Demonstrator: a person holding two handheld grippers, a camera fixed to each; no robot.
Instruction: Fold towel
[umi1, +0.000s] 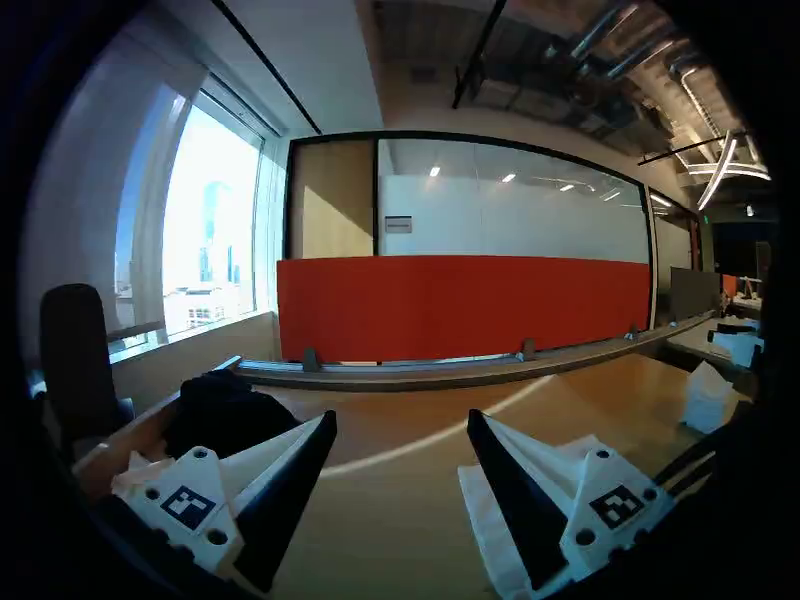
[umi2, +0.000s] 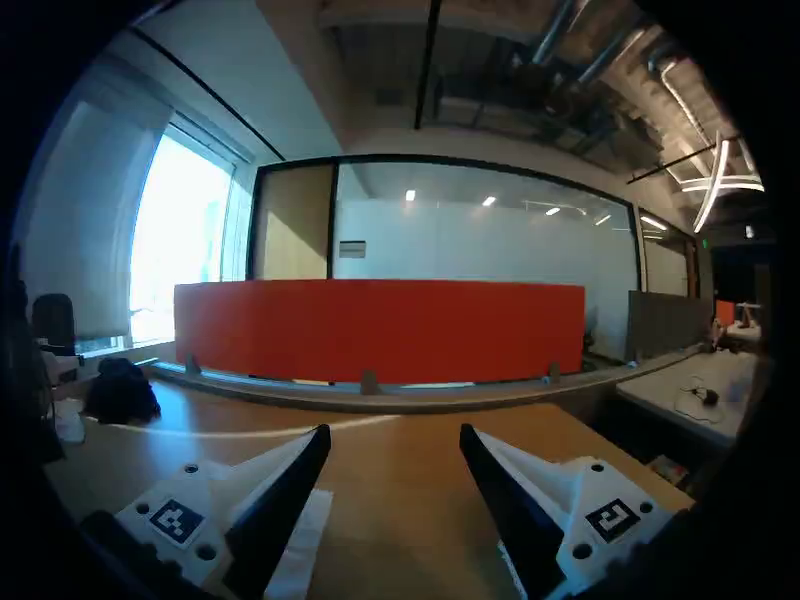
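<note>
Both jaws gape wide, left gripper (umi1: 400, 414) and right gripper (umi2: 394, 428) held level, low over the surface (umi2: 400, 500). Towel (umi1: 485, 525) lies flat between them. Bare wood runs ahead to the red divider (umi2: 380, 330).

The white towel (umi1: 478, 525) sits mostly behind a finger (umi1: 560, 490) of the left gripper (umi1: 400, 414) — its lower part runs off the bottom edge. The dark heap (umi1: 225, 410) is too shadowed to identify.
</note>
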